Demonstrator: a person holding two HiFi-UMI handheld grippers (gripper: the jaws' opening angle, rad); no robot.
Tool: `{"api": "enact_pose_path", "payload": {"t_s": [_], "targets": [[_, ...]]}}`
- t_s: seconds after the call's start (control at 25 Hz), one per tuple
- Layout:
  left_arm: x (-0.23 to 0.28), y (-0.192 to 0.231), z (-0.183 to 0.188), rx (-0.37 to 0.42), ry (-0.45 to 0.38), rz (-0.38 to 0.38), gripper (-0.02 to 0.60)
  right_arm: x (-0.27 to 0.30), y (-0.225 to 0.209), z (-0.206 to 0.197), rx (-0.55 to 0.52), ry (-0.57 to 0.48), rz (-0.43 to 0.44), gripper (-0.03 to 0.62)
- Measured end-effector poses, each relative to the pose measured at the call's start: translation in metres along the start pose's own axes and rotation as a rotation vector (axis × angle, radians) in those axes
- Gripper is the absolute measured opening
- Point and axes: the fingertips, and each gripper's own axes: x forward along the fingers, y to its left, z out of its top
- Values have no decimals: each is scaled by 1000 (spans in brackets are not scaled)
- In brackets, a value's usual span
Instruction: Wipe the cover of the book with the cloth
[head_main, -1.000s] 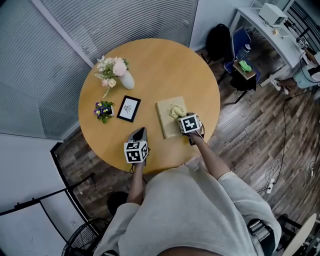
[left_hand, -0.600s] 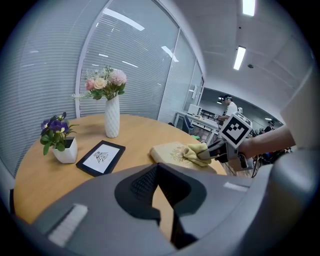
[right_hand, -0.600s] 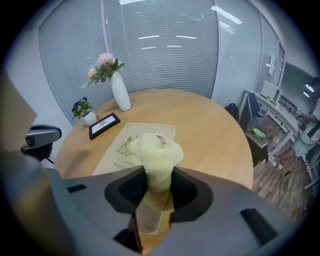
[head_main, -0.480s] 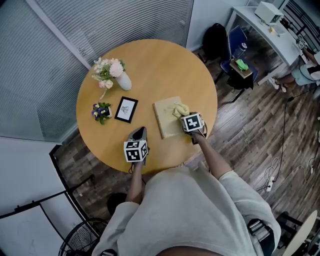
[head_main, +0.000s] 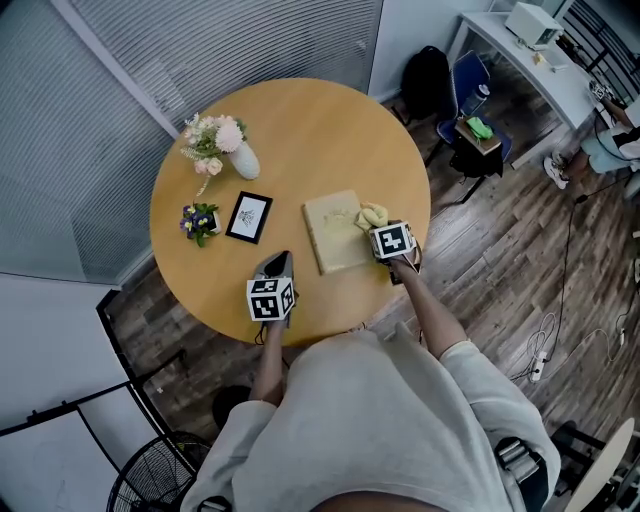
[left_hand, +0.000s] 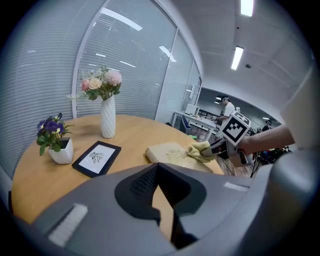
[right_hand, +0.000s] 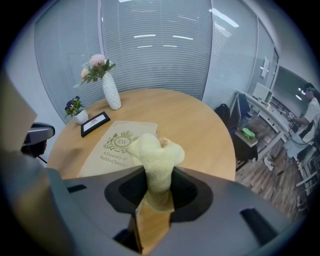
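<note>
A tan book (head_main: 333, 236) with a gold crest lies flat on the round wooden table (head_main: 300, 120), right of centre. My right gripper (head_main: 381, 226) is shut on a bunched yellow cloth (head_main: 372, 214), which sits at the book's far right corner. In the right gripper view the cloth (right_hand: 156, 152) stands up between the jaws, with the book (right_hand: 116, 145) just left of it. My left gripper (head_main: 279, 265) rests near the table's front edge, left of the book, jaws together and holding nothing. From the left gripper view the book (left_hand: 170, 152), cloth (left_hand: 199, 150) and right gripper (left_hand: 216, 147) all show.
A white vase of flowers (head_main: 245, 160), a small pot of purple flowers (head_main: 202, 219) and a black picture frame (head_main: 249, 217) stand on the table's left half. Beyond the table's right edge are a chair with a backpack (head_main: 440, 85) and a white desk (head_main: 545, 60).
My right gripper has slid the cloth rightward across the book's cover, from its middle to its far right corner. The left gripper has stayed put.
</note>
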Motion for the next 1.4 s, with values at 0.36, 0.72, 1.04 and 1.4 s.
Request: {"api": "enact_pose_path", "payload": {"t_s": [0.36,0.72,1.04,1.4], "targets": [[-2,-7,-1,7,-5,-4,11,-27,-5,2,25,-81,-5,124],[-5,-11,-4,7,-8,-7,11,-50,34,23,-14,-169,63,124],[-14,-6,-7,-4,-17,14,11,-52,90,33,-58,-184,156,124],[-29,9,-13,-34,-21,59,10,-42,140,36,-107,-163,233,124]]}}
